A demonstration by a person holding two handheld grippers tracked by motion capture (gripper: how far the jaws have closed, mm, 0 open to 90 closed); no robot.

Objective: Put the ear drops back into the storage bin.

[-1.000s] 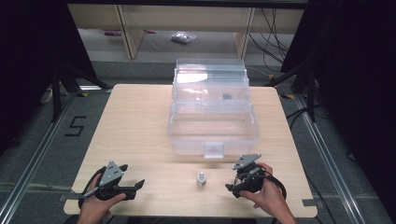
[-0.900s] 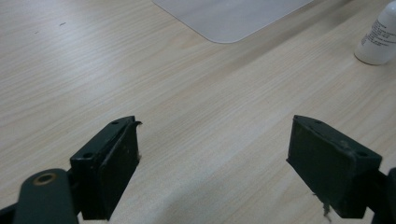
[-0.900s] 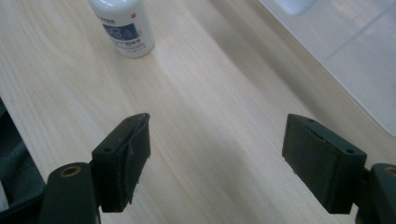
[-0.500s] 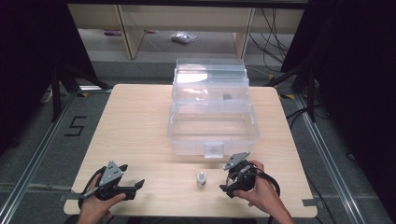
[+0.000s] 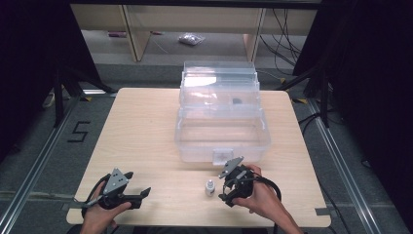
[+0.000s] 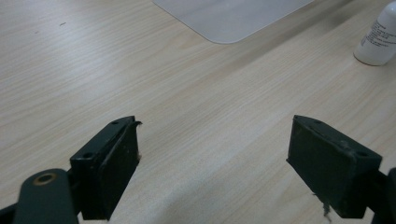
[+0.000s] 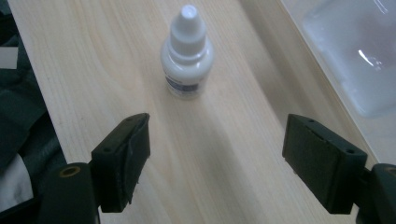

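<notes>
A small white bottle (image 5: 210,187) is standing upright near the tabletop's (image 5: 146,126) near edge, just in front of a clear box (image 5: 221,131). The right gripper (image 7: 217,154) is hovering just beside it, fingers wide and empty. The left gripper (image 5: 139,194) is sitting by the near-left corner, fingers wide too.

The high view looks forward and down over the whole table (image 5: 146,126). Both gripper views look low along their jaws, sharing the small white bottle (image 7: 187,56) beyond the fingertips.
</notes>
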